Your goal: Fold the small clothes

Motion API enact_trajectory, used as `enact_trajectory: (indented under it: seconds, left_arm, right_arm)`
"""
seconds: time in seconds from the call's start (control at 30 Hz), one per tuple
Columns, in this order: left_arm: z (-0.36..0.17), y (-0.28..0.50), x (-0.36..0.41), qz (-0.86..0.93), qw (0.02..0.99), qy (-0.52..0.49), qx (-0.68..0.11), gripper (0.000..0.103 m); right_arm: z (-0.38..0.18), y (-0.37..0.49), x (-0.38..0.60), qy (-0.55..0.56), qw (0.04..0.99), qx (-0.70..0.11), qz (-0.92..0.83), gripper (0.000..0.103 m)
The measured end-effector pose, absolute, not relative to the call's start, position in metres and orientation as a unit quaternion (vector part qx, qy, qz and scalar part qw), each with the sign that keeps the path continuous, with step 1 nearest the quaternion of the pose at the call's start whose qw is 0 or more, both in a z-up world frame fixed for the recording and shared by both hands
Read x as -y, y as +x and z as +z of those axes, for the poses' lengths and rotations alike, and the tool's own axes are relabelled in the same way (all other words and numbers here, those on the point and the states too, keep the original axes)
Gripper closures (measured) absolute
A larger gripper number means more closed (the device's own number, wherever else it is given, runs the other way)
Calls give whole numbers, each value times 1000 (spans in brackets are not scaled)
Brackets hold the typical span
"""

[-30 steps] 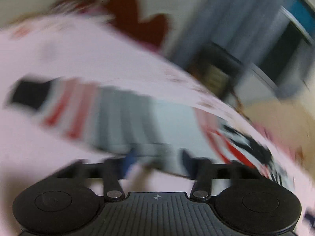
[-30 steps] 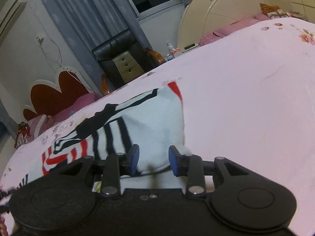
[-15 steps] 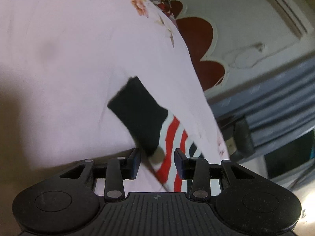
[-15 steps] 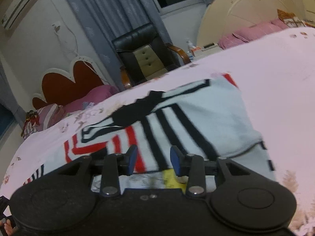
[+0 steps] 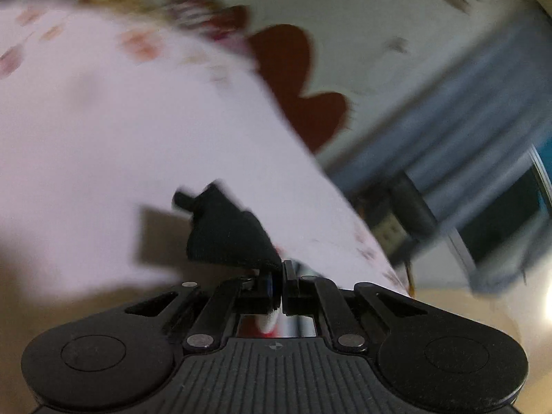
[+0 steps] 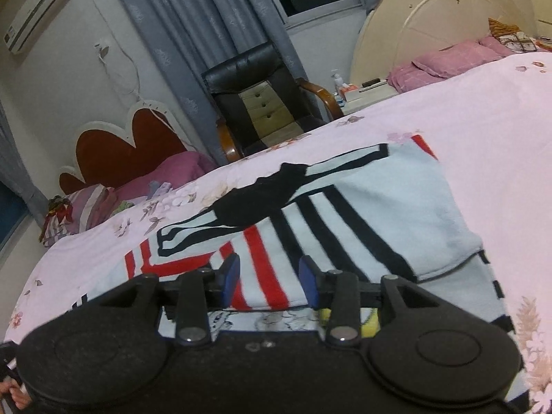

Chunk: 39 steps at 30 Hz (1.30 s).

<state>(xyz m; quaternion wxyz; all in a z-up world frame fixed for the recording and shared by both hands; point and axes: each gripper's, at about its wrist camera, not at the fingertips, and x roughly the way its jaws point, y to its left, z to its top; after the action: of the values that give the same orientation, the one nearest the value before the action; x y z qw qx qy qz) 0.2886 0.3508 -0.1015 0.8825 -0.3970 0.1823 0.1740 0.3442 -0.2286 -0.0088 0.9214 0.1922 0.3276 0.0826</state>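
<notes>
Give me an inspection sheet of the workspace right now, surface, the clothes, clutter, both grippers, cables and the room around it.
Surface: pink flowered bedsheet, wrinkled.
Job's things: striped sweater, partly folded, lying flat; its black cuff lifted.
Clutter: pillows at far edge.
Grippers: left gripper shut on the cuff; right gripper open, over the sweater's red stripes.
Cables: thin wire hanging on the wall.
Surroundings: black chair, grey curtains, red headboard, air conditioner.

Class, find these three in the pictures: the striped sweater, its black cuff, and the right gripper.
striped sweater (image 6: 386,207): right wrist view, on the pale blue folded body.
black cuff (image 5: 224,234): left wrist view, middle of the dark fabric.
right gripper (image 6: 269,277): right wrist view, midway between its blue fingertips.
</notes>
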Motion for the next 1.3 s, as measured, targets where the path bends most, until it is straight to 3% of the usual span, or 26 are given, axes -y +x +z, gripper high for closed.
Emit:
enact_trajectory:
  seconds: [0.37,0.67,0.9,0.97,1.0,1.03,1.17,1.3]
  left_arm:
    - [-62,420,-163,-45,942,-177,-280,99]
    - [-67,484,-42,-101,931,-106,-335,99]
    - [-87,486,21,-111,913,-38,-392,98]
    - [-88,482,29,-120,915,-25,-384,75]
    - [-87,479,31,-144,913,-40,-380,44]
    - [-84,475,33,-162,912,-53,-373,26]
    - [-66,441,26,-167,930,-31,-327,27]
    - [-61,400,-42,-125,943,-49,-305,27]
  right_arm:
    - [-23,338,272,217,916,-329,68,64]
    - [-22,338,317,252,912,-317,66,62]
    - [-30,340,338,276,903,-322,74,56]
    - [-33,341,342,287,898,-325,79,55]
    - [-35,342,342,291,896,-326,82,54]
    - [-36,342,343,294,894,-328,83,54]
    - [-40,347,339,312,883,-336,100,50]
    - [-51,362,324,354,853,-357,140,50]
